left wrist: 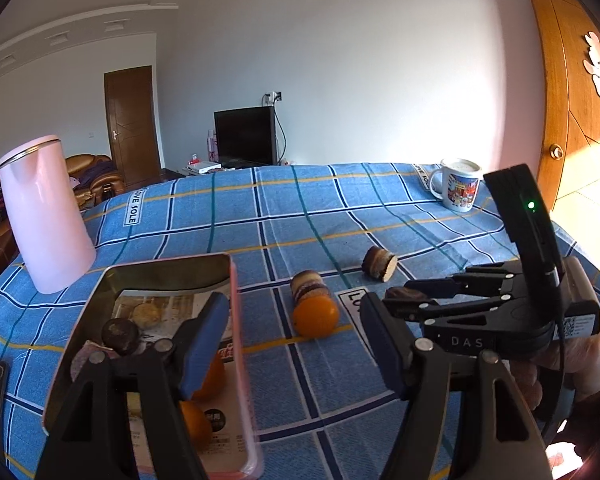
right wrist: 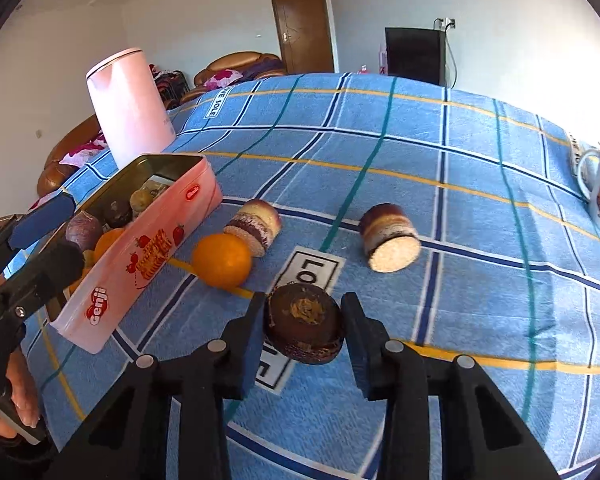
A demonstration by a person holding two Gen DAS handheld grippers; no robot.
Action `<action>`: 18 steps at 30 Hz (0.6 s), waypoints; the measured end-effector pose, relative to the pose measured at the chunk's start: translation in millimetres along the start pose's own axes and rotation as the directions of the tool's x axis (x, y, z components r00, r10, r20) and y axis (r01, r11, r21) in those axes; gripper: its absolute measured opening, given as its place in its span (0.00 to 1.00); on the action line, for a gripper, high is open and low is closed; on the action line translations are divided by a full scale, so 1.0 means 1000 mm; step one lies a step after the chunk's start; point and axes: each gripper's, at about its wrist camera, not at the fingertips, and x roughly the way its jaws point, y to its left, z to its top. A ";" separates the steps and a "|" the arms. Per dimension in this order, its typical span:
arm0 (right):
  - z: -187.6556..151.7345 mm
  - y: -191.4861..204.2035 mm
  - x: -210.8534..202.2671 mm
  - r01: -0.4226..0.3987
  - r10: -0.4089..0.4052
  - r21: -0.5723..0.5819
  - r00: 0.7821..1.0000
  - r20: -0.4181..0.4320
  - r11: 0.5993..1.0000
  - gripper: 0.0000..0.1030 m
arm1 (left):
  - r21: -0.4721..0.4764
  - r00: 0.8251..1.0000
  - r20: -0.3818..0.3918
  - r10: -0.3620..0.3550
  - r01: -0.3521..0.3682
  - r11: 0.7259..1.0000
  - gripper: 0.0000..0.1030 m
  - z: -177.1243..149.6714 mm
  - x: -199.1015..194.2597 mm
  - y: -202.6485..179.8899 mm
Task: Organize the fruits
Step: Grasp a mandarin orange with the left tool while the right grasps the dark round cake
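2 low wrist views, close over tablecloth [left wrist: 300,216], sharing orange [left wrist: 315,316], tin [right wrist: 140,256]

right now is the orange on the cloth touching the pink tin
No, the orange lies on the cloth apart from the pink tin, blue fabric showing between them.

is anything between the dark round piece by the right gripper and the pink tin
Yes. The orange and a layered roll sit between the dark round piece and the pink tin.

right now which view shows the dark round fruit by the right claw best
The right wrist view: the dark round fruit sits large and unblocked between the right claw's fingers. The left wrist view shows only a sliver of it behind that claw.
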 end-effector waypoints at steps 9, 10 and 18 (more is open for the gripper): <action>-0.008 -0.034 -0.028 0.067 -0.072 0.055 0.992 0.103 0.996 0.38 | 0.047 0.991 -0.137 -0.013 0.019 0.999 0.68 0.005 0.050 -0.034; -0.008 -0.036 -0.029 0.062 -0.068 0.061 0.992 0.106 0.996 0.38 | 0.044 0.987 -0.158 -0.011 0.018 0.999 0.68 0.005 0.056 -0.034; -0.008 -0.031 -0.031 0.054 -0.060 0.051 0.990 0.127 0.997 0.38 | 0.052 0.965 -0.262 0.019 -0.005 0.999 0.59 0.006 0.088 -0.032</action>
